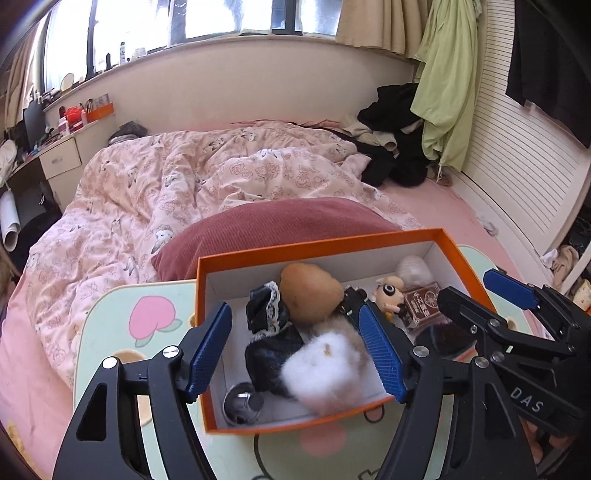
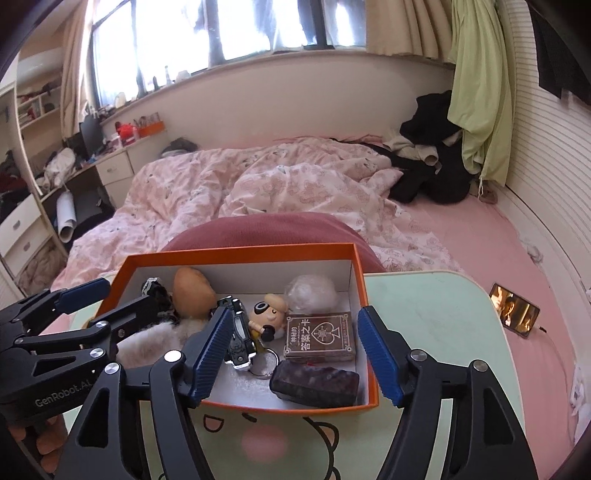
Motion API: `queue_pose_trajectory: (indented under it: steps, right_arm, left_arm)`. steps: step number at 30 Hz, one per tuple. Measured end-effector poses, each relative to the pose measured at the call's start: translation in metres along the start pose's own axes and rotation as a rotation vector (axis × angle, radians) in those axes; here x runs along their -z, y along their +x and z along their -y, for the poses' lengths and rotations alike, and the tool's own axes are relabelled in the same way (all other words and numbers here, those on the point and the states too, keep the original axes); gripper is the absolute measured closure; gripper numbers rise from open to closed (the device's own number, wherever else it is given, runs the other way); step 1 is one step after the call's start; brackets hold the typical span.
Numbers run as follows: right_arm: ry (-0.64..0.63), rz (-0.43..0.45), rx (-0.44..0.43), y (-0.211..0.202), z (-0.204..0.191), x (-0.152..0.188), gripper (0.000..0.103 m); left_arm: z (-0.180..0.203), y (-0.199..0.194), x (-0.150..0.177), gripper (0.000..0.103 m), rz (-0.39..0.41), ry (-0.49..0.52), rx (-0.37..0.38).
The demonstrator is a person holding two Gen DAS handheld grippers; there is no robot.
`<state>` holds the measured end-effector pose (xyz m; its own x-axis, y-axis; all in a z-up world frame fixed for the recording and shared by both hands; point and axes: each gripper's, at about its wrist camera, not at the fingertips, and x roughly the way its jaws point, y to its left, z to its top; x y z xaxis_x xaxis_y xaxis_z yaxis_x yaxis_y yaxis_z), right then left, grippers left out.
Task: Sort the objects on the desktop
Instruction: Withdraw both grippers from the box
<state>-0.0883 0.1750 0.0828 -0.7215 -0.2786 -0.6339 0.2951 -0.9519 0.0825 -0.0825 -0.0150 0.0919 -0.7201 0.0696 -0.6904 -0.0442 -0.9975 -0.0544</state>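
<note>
Daylight enters from the window [image 2: 236, 29] at the rear, blown out to white in both views. The room is evenly and softly lit, with faint shadows. Fisheye bending and dark vignetting mark the edges. The white fluff [image 1: 325, 373] is blurred.

Orange box [image 2: 364, 295] on lap table, holding potato [image 2: 194, 295], figurine [image 2: 267, 314], card deck [image 2: 319, 334], fluffy toy [image 1: 321, 373]

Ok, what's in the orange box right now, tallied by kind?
Fabric or fluffy: 2, black lace cloth, white fluff
Toys: 2, figurine, black car
Boxy: 2, card box, dark block
Rounded: 3, tan lump, wrapped white ball, silver tin
Total: 9
</note>
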Motion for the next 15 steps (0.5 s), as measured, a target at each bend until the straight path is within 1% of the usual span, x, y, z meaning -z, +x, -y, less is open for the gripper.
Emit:
queue_pose_trajectory:
  steps: [3,6,7,9,10,12,15]
  right_arm:
    - [0.001,0.001,0.018,-0.012,0.001,0.012,0.033]
    - [0.004,-0.008,0.013,-0.027,0.003,0.03,0.032]
    - [0.006,-0.012,0.011,-0.032,0.004,0.038,0.032]
    - [0.007,-0.027,0.008,-0.04,0.006,0.056,0.028]
    - [0.005,-0.04,0.009,-0.042,0.006,0.066,0.028]
    - [0.003,-0.084,0.016,-0.041,0.008,0.086,0.027]
    - [0.006,-0.145,0.025,-0.037,0.012,0.112,0.027]
  left_arm:
    - [0.002,-0.016,0.011,0.031,0.008,0.009,0.002]
    - [0.004,-0.033,0.029,0.031,0.015,0.014,0.013]
    - [0.005,-0.037,0.036,0.03,0.014,0.017,0.013]
    - [0.007,-0.041,0.056,0.024,0.002,0.018,0.006]
    - [0.009,-0.04,0.066,0.021,-0.007,0.017,0.0]
    - [0.014,-0.035,0.085,0.021,-0.04,0.017,-0.005]
    - [0.021,-0.019,0.105,0.021,-0.109,0.006,0.023]
